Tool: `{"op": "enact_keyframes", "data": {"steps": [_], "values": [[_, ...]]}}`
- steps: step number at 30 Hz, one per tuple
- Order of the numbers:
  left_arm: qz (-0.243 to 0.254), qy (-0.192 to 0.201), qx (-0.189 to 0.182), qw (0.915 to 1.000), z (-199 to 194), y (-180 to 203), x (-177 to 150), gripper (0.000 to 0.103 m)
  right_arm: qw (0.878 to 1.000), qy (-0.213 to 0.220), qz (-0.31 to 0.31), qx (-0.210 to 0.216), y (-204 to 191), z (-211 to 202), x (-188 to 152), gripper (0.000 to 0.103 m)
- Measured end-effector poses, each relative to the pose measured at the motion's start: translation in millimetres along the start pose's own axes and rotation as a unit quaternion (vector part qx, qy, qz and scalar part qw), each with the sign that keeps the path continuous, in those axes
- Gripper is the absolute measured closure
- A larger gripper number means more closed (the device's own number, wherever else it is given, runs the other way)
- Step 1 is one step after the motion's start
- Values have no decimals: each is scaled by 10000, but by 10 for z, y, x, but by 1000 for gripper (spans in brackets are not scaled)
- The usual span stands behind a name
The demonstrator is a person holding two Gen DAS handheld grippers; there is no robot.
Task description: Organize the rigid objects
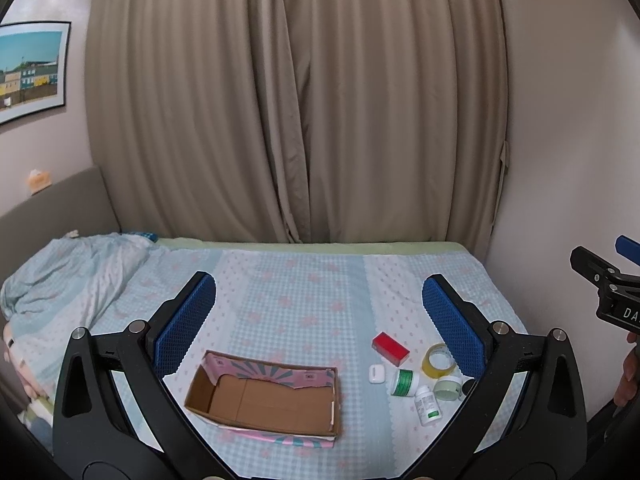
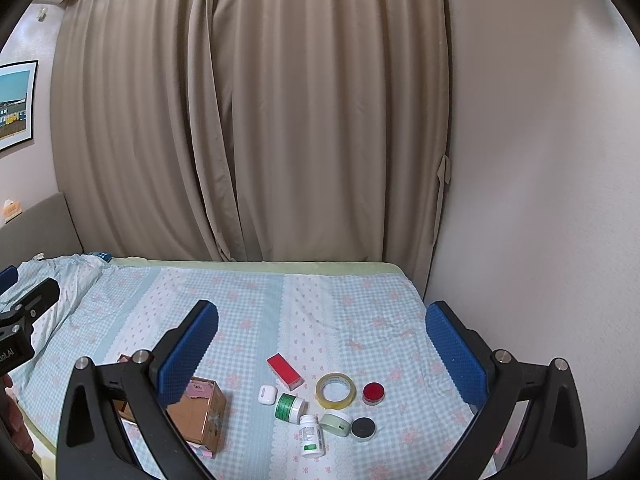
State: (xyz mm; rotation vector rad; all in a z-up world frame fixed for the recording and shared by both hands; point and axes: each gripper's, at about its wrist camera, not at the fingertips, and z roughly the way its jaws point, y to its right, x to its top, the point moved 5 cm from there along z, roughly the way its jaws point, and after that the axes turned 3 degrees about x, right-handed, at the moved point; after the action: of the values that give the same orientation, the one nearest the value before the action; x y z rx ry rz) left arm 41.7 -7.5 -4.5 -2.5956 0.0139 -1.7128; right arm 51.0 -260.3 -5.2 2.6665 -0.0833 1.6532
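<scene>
Fingers of both the left gripper and right gripper spread empty, cardboard box and tape roll ahead between them, awaiting sorting.

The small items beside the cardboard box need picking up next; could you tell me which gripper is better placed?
Probably the right gripper: its open fingers frame the red box and tape roll. The left gripper is centred over the empty cardboard box.
</scene>
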Motion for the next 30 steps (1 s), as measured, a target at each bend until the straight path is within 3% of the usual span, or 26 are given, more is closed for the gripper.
{"op": "enact_keyframes", "data": {"steps": [30], "values": [[22,-50,7,10000,-14,-36,-48,0,10000,-36,10,-32,8,-57,-38,0]]}}
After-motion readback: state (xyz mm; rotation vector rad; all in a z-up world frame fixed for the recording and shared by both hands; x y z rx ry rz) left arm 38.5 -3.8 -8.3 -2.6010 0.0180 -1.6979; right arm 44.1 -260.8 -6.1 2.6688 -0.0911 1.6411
